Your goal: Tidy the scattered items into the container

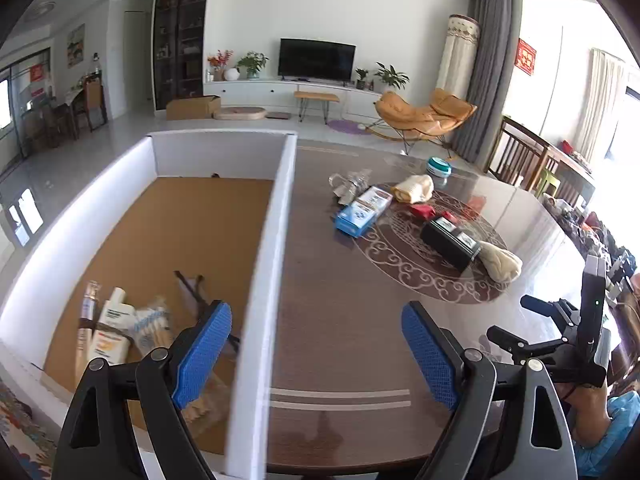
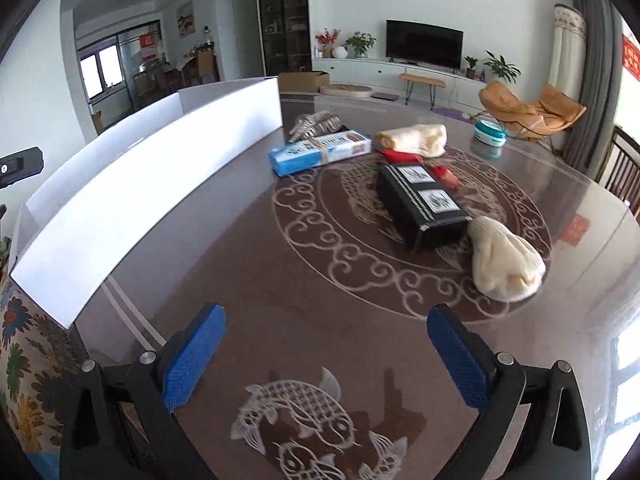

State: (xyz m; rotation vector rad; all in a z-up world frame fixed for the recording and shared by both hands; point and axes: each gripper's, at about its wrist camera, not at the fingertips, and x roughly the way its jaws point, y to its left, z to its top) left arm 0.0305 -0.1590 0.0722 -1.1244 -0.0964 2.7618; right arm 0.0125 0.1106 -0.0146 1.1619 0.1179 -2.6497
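Observation:
A white container (image 1: 280,200) with a brown floor stands on the left of the dark table (image 2: 240,260). Inside lies a tied bundle of bottles and tubes (image 1: 112,328). My left gripper (image 1: 316,354) is open, straddling the container's right wall, and holds nothing. My right gripper (image 2: 326,358) is open and empty above the table's fish pattern. Scattered ahead are a blue box (image 2: 320,152), a black box (image 2: 422,204), two cream rolled cloths (image 2: 504,264) (image 2: 416,140), a red item (image 2: 400,157), silver foil packs (image 2: 316,124) and a teal tin (image 2: 490,132).
The container's long white wall (image 2: 160,168) runs along the left in the right wrist view. A patterned cushion (image 2: 28,360) sits below the table edge. Wooden chairs (image 1: 524,156) stand at the table's far right. The right tool's black frame (image 1: 588,320) is at the left wrist view's right edge.

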